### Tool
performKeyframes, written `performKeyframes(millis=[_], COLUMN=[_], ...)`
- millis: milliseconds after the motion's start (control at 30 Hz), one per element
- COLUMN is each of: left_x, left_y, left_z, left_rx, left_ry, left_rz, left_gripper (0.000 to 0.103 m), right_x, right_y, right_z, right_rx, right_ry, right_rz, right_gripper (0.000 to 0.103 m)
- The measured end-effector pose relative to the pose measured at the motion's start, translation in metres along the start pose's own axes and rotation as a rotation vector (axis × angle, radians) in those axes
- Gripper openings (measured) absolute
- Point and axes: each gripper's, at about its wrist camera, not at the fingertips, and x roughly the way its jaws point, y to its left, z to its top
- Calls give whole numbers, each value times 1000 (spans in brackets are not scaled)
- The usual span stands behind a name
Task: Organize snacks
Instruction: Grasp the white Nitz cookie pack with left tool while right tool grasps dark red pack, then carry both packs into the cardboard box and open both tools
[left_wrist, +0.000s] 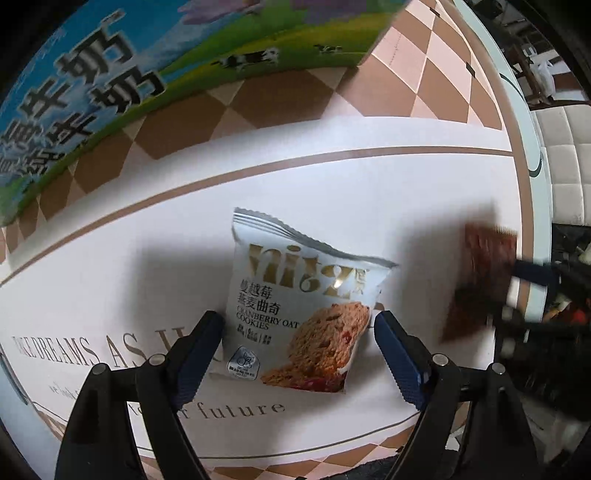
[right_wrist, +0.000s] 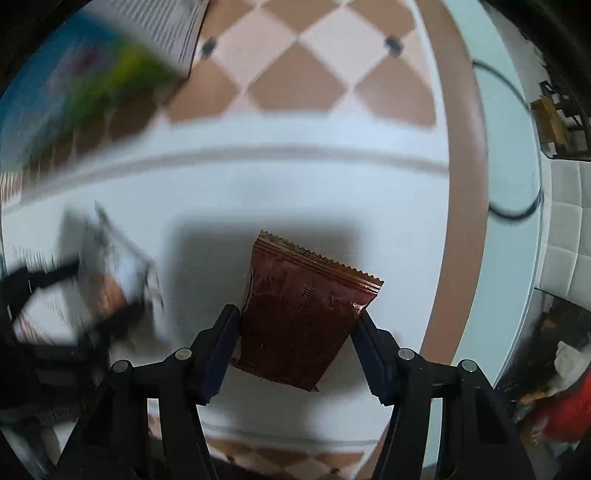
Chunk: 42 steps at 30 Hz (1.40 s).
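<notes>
Table: a round table (left_wrist: 524, 122) with a pale rim, covered by a mat (left_wrist: 332, 177) that is white in the middle, edged with pink and brown diamonds and printed with brown lettering.
Milk carton: a large carton (left_wrist: 92, 85) printed with blue sky, green grass, cows and black characters stands at the far left of the mat, well apart from the two packets.
Cookie packet: a white packet (left_wrist: 291, 295) with a picture of an oat cookie, lying flat on the white part of the mat, its crimped top end pointing away from the camera.
Brown packet: a dark red-brown packet (right_wrist: 295, 314) with zigzag-cut ends, on the same white area, to the right of the cookie packet and apart from it.
Left gripper: the left gripper (left_wrist: 299, 332) points steeply down with its jaws wide, one on each side of the cookie packet's lower half; a sliver of mat shows beside each pad, so they are not pressing on it.
Right gripper: the right gripper (right_wrist: 295, 328) also points down, its jaws narrower and set against both side edges of the brown packet, holding it.
</notes>
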Motion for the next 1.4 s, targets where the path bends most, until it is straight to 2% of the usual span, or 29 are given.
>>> performKeyframes(millis=[100, 167, 200, 333, 500, 567, 633, 667, 733, 800, 967, 1133, 1300, 1400], left_x=[1, 1, -4, -13, -14, -11, -10, -10, -12, -15, -24, -65, -138, -185], left_y=[-2, -14, -5, 8, 2, -7, -16, -19, -21, -17, -6, 5, 11, 29], left_z=[1, 13, 12, 16, 11, 15, 16, 17, 16, 7, 1, -4, -12, -4], left_rx=[-10, -33, -62, -171, -129, -111, -93, -90, -95, -109, -140, -146, -137, -142], left_ry=[-20, -39, -41, 5, -7, -6, -11, -18, -35, -45, -61, -111, -211, -290], left_rz=[14, 35, 35, 9, 33, 48, 66, 70, 61, 48, 21, -35, -115, -148], left_gripper=[83, 75, 72, 71, 73, 73, 73, 73, 71, 71, 71, 71, 71, 71], right_x=[0, -2, -4, -9, -6, -7, -8, -1, 0, -4, -6, -28, -87, -135], right_y=[-6, -9, -10, -9, -3, -5, -5, -1, 7, 11, 18, 11, 10, 12], right_z=[-10, -11, -11, -16, -13, -9, -7, -17, -22, -27, -36, -39, -33, -26], right_rx=[25, 49, 61, 69, 56, 69, 59, 53, 35, 29, 23, 40, 49, 41], right_ry=[-3, -26, -36, -82, -66, -59, -55, -63, -96, -133, -155, -179, -254, -314], right_rz=[5, 10, 8, -21, -16, -7, -24, -40, -88, -91, -86, -11, 107, 180], right_gripper=[65, 65, 65, 62, 64, 68, 70, 70, 66, 60, 59, 59, 58, 59])
